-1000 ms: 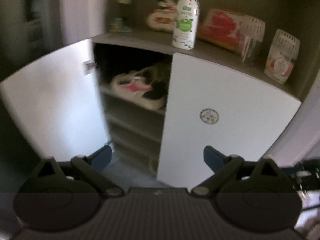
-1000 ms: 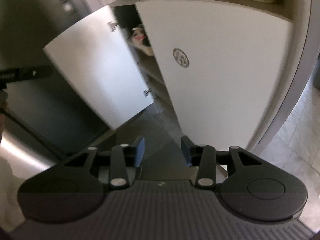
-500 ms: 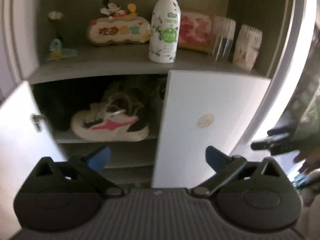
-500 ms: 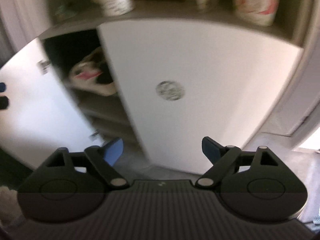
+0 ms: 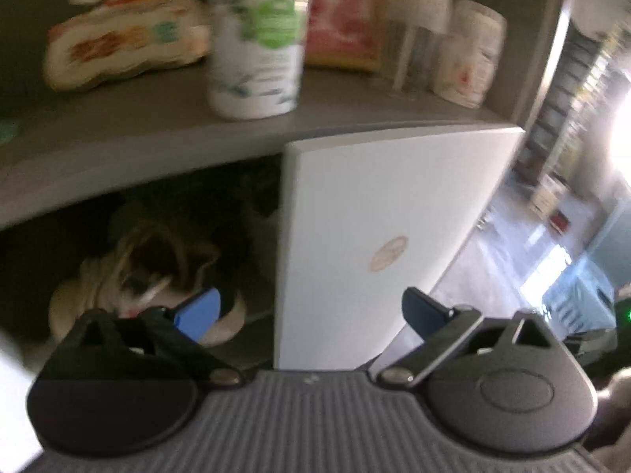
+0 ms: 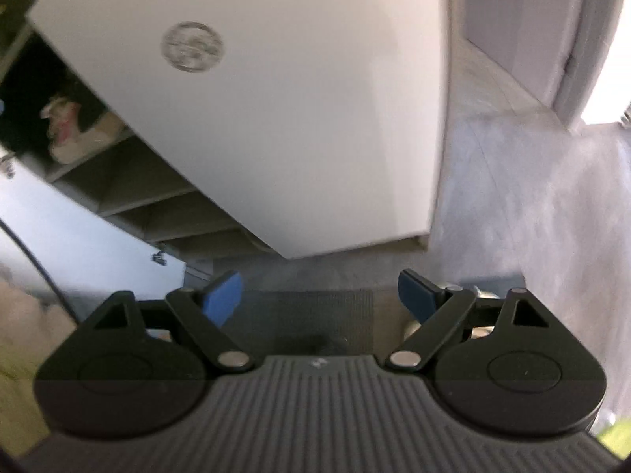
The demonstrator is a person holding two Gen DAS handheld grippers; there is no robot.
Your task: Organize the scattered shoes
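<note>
A shoe cabinet (image 5: 138, 149) stands with one white door (image 5: 378, 228) closed and the other side open. On its top inner shelf sits a white sneaker with pink trim (image 5: 130, 287), apparently already put away; the shelves (image 6: 130, 193) below it look bare. The left gripper (image 5: 311, 311) faces that sneaker, jaws spread, holding nothing. The right gripper (image 6: 319, 295) tilts toward the grey floor (image 6: 532, 205), also wide open and empty. No loose shoe is clearly visible, so more collecting probably remains.

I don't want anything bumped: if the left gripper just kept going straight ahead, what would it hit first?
Probably the white cabinet door, whose near edge stands between the open left gripper fingertips. The sneaker sits off to one side; blur leaves depth uncertain.
</note>
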